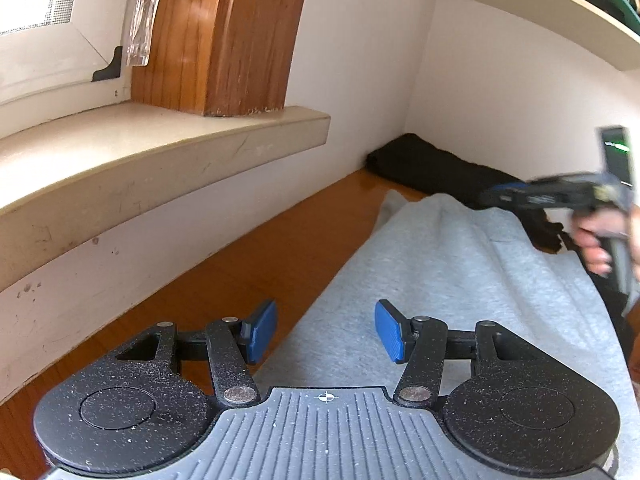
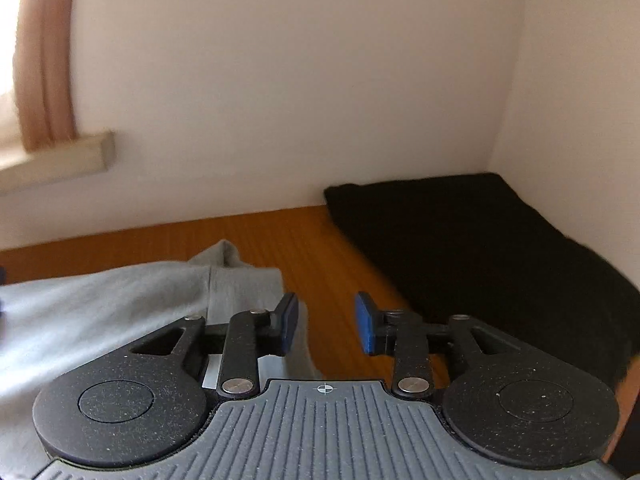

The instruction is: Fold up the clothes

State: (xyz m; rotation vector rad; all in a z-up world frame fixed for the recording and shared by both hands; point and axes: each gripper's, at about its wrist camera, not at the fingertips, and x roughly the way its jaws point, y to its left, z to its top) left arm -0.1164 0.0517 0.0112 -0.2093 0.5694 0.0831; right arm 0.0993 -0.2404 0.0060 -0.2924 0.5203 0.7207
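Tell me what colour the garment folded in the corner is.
Black; the right wrist view shows it best.

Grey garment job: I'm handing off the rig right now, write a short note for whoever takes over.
Left tongs: open, empty, over the near left edge of the grey garment.
Right tongs: open, empty, at the garment's far end, beside its ribbed part.
Things: the grey garment lies lengthwise on the wooden table. A black garment sits in the far corner against the wall and looks already folded.
Done: the grey one looks laid out and narrowed; how many folds it has I cannot tell.
Left: grip the grey garment and finish folding it, probably end to end.
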